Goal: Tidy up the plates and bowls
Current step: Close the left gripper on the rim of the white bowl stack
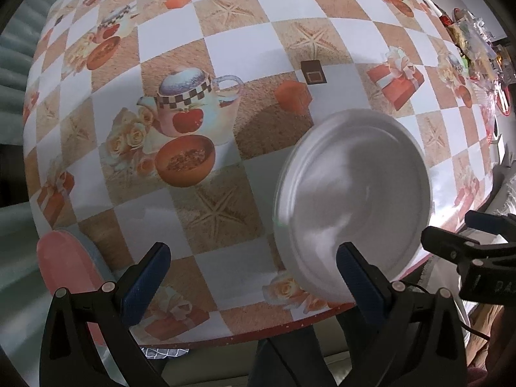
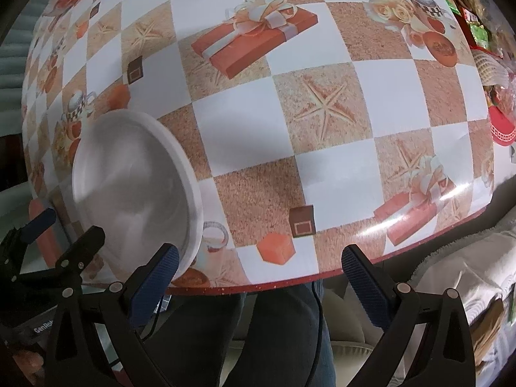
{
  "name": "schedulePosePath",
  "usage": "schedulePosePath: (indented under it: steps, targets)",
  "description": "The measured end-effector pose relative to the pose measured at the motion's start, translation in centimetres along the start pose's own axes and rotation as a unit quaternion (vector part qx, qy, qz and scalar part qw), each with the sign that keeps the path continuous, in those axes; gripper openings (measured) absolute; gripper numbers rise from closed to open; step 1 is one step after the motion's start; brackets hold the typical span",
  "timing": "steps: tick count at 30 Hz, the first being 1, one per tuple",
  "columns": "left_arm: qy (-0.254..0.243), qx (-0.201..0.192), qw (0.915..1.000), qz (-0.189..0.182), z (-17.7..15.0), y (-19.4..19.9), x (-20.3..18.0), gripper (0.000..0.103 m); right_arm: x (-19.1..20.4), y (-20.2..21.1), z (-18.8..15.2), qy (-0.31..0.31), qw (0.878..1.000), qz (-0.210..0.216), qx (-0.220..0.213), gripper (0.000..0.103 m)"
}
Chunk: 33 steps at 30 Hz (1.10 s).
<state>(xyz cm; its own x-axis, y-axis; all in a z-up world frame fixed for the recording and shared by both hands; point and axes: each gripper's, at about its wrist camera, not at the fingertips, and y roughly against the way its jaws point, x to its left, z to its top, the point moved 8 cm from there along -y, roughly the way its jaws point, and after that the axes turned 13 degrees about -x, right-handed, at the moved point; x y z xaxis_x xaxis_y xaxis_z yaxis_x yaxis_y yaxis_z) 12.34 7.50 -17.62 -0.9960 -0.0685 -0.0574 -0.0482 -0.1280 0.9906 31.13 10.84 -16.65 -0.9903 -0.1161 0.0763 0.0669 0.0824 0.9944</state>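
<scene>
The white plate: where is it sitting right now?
The white plate lies on the checked tablecloth near the table's front edge, right of centre in the left wrist view and at the left in the right wrist view, between both tongs.

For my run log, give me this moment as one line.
left claw: open, empty | right claw: open, empty | white plate: on table, near edge | pink plate: left

You are looking at a tablecloth (image 2: 322, 148) printed with checks, starfish, teapots and gift boxes, a heap of snack packets (image 1: 474, 45) lying at its far right, and a red basket (image 2: 501, 129) sitting beside them.
</scene>
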Motion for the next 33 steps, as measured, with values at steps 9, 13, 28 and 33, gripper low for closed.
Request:
schedulePosePath:
  steps: [9,13,28,33]
  targets:
    - [0.010,0.002,0.9999,0.006,0.5,-2.0,0.6,0.103,0.5,-1.8,2.3,0.002,1.000,-0.010,-0.001,0.102]
    - [0.011,0.008,0.9998,0.013,1.0,-3.2,0.8,0.103,1.4,-3.3,2.6,0.005,1.000,-0.014,0.003,0.102]
    - [0.027,0.012,0.9995,-0.013,0.6,-5.7,2.1,0.103,2.5,-6.5,3.9,0.002,1.000,-0.001,0.016,0.103]
    - [0.025,0.015,0.9995,-0.013,0.5,-6.1,3.1,0.103,2.3,-7.0,3.9,-0.001,1.000,-0.002,0.015,0.103]
